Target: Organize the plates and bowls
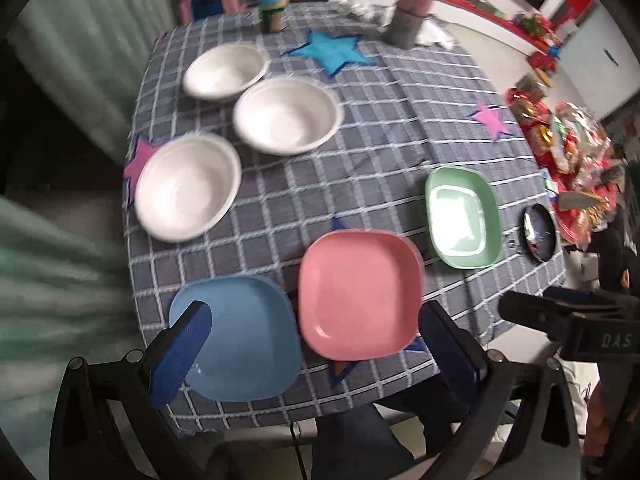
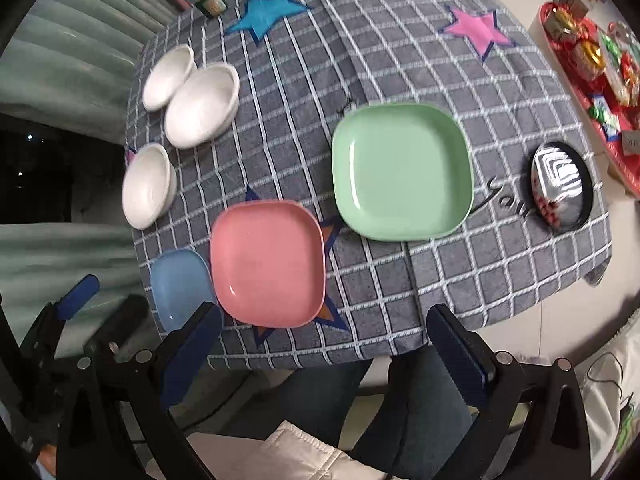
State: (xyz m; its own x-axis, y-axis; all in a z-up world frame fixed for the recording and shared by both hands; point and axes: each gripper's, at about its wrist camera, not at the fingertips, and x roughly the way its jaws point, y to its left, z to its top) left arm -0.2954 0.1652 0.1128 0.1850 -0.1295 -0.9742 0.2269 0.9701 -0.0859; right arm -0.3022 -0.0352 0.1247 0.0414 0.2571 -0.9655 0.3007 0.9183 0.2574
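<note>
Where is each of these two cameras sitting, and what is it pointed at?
Left wrist: on the left gripper, above the blue plate and pink plate; the right gripper shows alongside.
Right wrist: on the right gripper, facing the green plate; the person's legs show below.
Both share the plates and white bowls.
</note>
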